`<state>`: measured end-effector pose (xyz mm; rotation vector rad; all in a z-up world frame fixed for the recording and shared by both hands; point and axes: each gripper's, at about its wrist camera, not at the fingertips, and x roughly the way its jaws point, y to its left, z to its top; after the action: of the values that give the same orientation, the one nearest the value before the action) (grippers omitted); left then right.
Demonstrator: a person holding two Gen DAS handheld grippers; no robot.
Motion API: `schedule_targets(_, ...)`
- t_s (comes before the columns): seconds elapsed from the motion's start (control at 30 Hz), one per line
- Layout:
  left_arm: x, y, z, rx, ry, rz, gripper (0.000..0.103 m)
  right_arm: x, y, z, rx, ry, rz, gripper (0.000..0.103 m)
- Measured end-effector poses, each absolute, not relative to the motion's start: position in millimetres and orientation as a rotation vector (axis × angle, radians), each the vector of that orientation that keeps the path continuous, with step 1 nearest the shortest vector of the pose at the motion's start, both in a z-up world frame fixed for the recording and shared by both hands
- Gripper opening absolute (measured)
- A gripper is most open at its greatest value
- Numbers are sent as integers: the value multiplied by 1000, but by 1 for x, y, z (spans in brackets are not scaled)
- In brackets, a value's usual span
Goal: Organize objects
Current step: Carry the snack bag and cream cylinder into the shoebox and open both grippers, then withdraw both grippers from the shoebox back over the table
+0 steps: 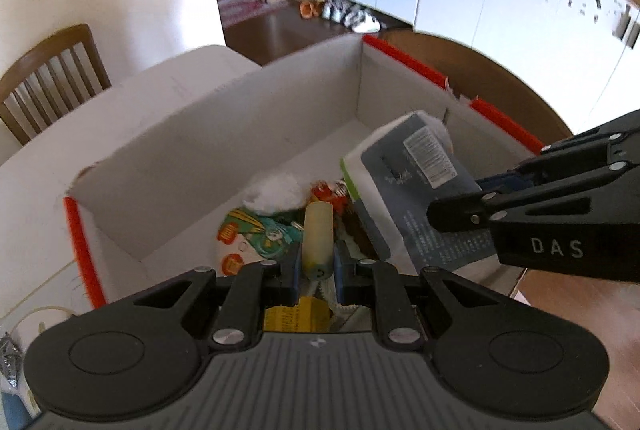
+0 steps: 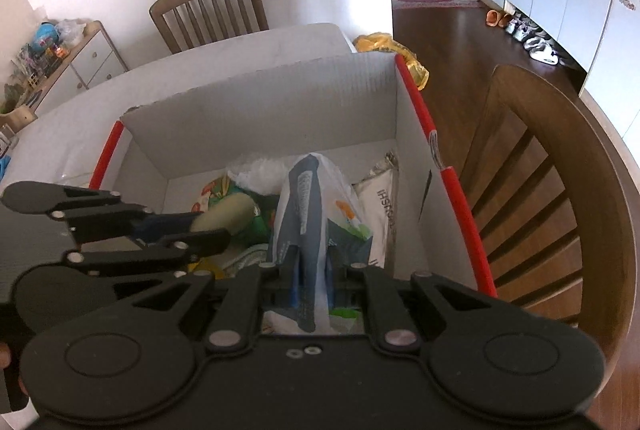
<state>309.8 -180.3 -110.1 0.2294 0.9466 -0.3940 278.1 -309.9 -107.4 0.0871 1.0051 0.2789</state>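
**Far half of box open, near half crowded**

Bare floor in the far half of the box (image 2: 260,102), under its back wall. Near half filled: white fluff (image 1: 272,194), printed wrappers (image 1: 256,234), silver pouch (image 2: 380,214) along the right wall. Over that clutter, left gripper (image 1: 318,270) clamped on a pale roll (image 1: 318,238), right gripper (image 2: 312,282) clamped on a blue-grey packet (image 2: 308,214), close side by side, little gap between. Red-edged side walls (image 2: 448,190) hemming both flanks. Clear tabletop (image 2: 240,50) beyond the box, up to a chair (image 2: 212,10); second chair (image 2: 560,190) tight against the right wall.
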Motion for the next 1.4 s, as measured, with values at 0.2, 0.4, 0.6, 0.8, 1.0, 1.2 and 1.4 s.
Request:
schedule_targets(0.2, 322, -189, -128, 256, 1064, -409, 15, 278, -314, -108, 100, 1013, 297, 12)
schedule_targets(0.4, 326, -189, -132, 241, 1102, -424, 15, 277, -317, -104, 104, 1009, 310, 18)
schedule_targets(0.6, 325, -188, -134, 238, 1124, -428, 16, 272, -320, -96, 106, 1001, 318, 21)
schedule_targets(0.8, 321, -180, -128, 194, 1117, -434, 16, 269, -323, -90, 111, 992, 321, 24)
schedule_targets(1.0, 306, -171, -116, 166, 1085, -428, 16, 264, -324, -81, 109, 974, 325, 26)
schedule_targets(1.2, 297, -159, -94, 117, 1037, -413, 16, 258, -322, -70, 107, 947, 330, 29)
schedule_targets(1.4, 287, -142, -74, 80, 975, -390, 18, 250, -311, -60, 106, 923, 347, 36)
